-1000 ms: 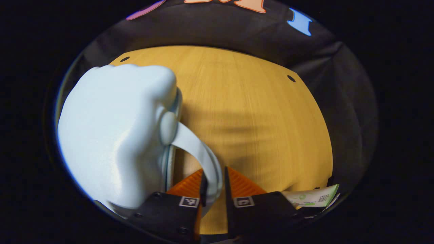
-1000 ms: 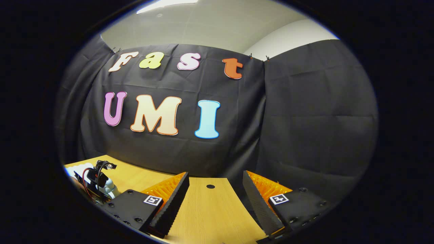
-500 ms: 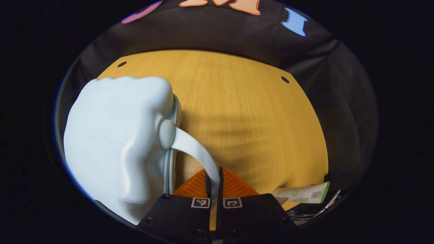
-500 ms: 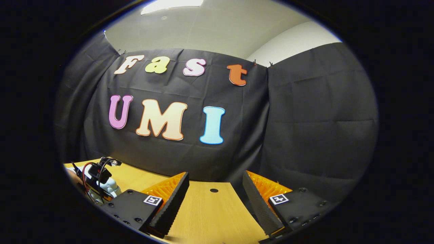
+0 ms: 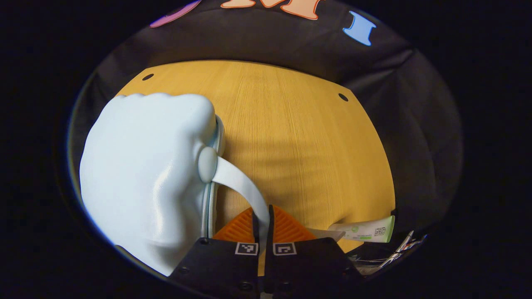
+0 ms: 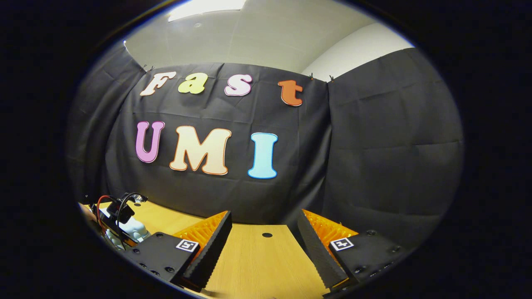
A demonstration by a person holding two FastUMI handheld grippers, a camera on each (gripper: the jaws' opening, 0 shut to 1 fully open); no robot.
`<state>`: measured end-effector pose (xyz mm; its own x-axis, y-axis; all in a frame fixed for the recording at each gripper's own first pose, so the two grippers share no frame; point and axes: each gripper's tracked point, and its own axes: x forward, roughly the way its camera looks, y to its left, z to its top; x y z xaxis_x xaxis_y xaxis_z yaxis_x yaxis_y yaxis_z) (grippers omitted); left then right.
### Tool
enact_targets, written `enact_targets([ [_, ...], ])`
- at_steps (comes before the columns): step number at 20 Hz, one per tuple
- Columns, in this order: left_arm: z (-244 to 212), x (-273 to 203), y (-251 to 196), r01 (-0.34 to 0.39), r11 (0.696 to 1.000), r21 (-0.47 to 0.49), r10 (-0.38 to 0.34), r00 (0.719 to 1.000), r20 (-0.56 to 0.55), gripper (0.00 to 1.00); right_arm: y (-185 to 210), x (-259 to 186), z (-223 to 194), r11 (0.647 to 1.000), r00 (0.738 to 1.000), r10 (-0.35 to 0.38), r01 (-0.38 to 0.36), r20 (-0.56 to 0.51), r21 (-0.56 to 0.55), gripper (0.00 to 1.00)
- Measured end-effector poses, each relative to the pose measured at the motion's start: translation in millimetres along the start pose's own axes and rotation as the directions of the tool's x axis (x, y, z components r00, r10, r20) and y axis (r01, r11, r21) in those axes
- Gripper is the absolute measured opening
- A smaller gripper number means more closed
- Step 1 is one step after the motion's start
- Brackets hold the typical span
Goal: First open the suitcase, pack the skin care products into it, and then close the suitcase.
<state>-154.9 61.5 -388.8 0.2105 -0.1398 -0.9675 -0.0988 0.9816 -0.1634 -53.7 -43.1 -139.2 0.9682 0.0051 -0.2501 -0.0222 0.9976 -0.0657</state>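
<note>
A pale blue hard-shell suitcase [image 5: 141,178] lies on the wooden table [image 5: 291,137] at the left of the left gripper view, its zipper seam facing me. Its strap handle [image 5: 239,182] arcs down from a round boss into my left gripper [image 5: 262,216], which is shut on it. A white and green skin care tube [image 5: 363,232] lies at the table's near right edge. In the right gripper view my right gripper [image 6: 262,245] stands open above the table with nothing between its fingers. The left gripper's body and cables [image 6: 118,218] show far left beside the suitcase [image 6: 135,228].
The black cloth wall [image 6: 353,145] rises close behind the table's far edge. Small dark holes [image 5: 343,97] mark the tabletop near its far corners. Some thin items [image 5: 401,251] poke out at the lower right past the tube.
My left gripper closed on the suitcase's strap handle, from a small gap to fully shut. The right gripper stayed open, its view tilting slightly.
</note>
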Motion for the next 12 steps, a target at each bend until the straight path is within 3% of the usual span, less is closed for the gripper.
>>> enact_targets([
  [12,-3,4,2,-0.009,1.000,0.011,0.010,0.999,-0.053,0.00,-12,-4,-4,1.000,1.000,-0.016,0.016,-0.007,0.006,0.98],
])
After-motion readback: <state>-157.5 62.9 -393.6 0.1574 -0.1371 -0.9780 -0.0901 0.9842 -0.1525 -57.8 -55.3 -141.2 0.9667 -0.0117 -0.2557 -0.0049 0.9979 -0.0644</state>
